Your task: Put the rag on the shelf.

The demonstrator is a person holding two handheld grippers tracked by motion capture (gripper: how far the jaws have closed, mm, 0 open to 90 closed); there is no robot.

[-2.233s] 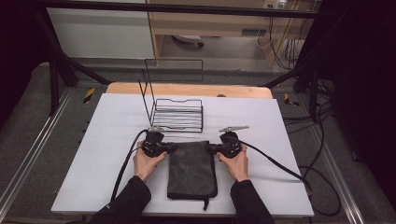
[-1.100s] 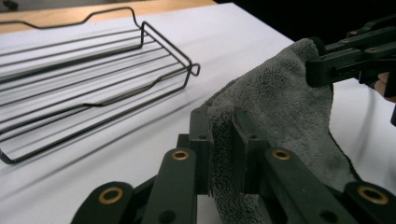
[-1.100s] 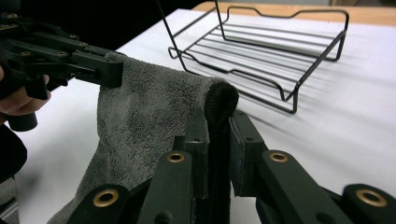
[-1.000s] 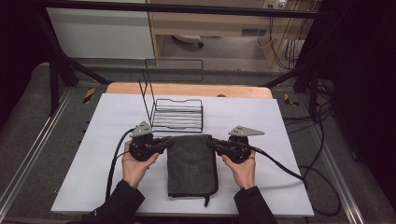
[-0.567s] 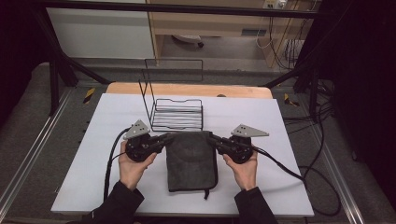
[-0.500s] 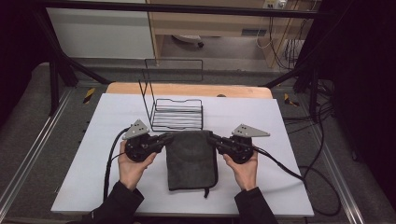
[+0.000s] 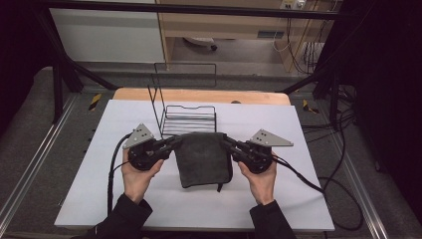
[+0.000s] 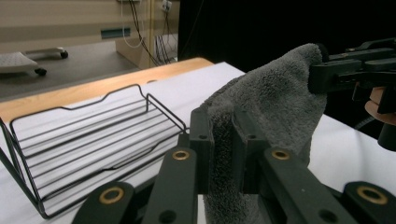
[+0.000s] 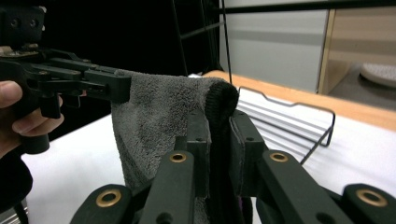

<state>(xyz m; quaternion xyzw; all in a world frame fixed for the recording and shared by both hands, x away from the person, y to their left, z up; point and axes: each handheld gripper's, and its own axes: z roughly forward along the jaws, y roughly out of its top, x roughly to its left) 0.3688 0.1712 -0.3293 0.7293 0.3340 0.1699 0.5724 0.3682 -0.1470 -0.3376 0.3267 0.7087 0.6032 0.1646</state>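
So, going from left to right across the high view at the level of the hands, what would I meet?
Left gripper held in the left hand → grey towel, pinched at both top corners → right gripper held in the right hand → its black cable trailing off across the white table.

Grey towel (image 9: 159, 121) corner in R gripper (image 9: 219, 140) jaws, wire rack (image 9: 299, 121) behind.

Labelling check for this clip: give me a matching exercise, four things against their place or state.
Things:
1. grey towel
2. wire rack
3. left tongs
4. right tongs

States:
A. clamped on the towel's right top corner
B. stands bare on the white mat
C. hangs between both tongs
D. clamped on the towel's left top corner

Pairs: 1-C, 2-B, 3-D, 4-A
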